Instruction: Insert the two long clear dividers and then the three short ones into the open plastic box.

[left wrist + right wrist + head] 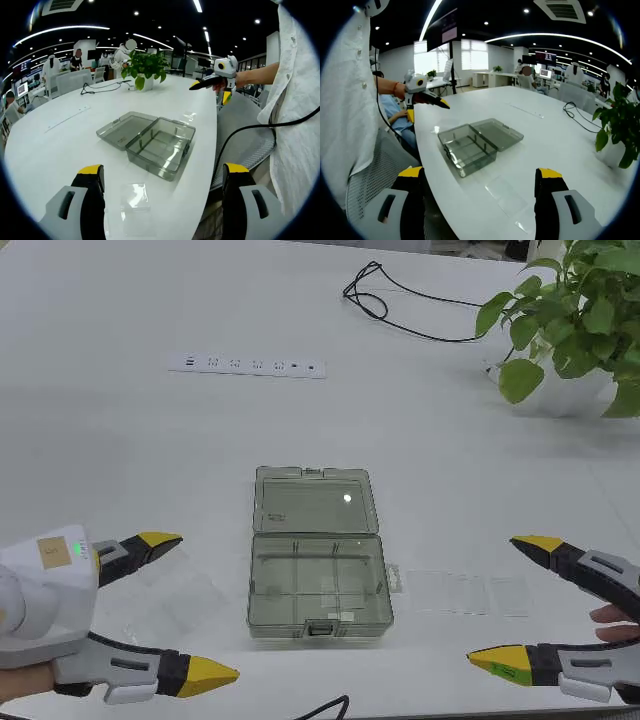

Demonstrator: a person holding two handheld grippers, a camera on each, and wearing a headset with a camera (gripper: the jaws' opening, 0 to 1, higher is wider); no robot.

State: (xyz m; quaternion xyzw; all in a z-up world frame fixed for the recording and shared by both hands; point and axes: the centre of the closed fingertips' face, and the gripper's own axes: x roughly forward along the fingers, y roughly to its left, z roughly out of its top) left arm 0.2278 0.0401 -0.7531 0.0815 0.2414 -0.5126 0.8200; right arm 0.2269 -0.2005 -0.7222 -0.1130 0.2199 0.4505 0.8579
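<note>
Holding my left gripper and right gripper low over the near edge of the white table, fingers spread wide, gripping nothing. The open plastic box sits between them, lid laid back. Clear dividers lie flat by my left fingers; a second batch lies right of the box. Beyond: power strip, black cable, potted plant. The room is an open office.

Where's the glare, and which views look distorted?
Head view: one bright glare spot on the open lid; the clear dividers barely stand out from the white table. Left and right gripper views: fisheye curves the table edge and the ceiling lights.
</note>
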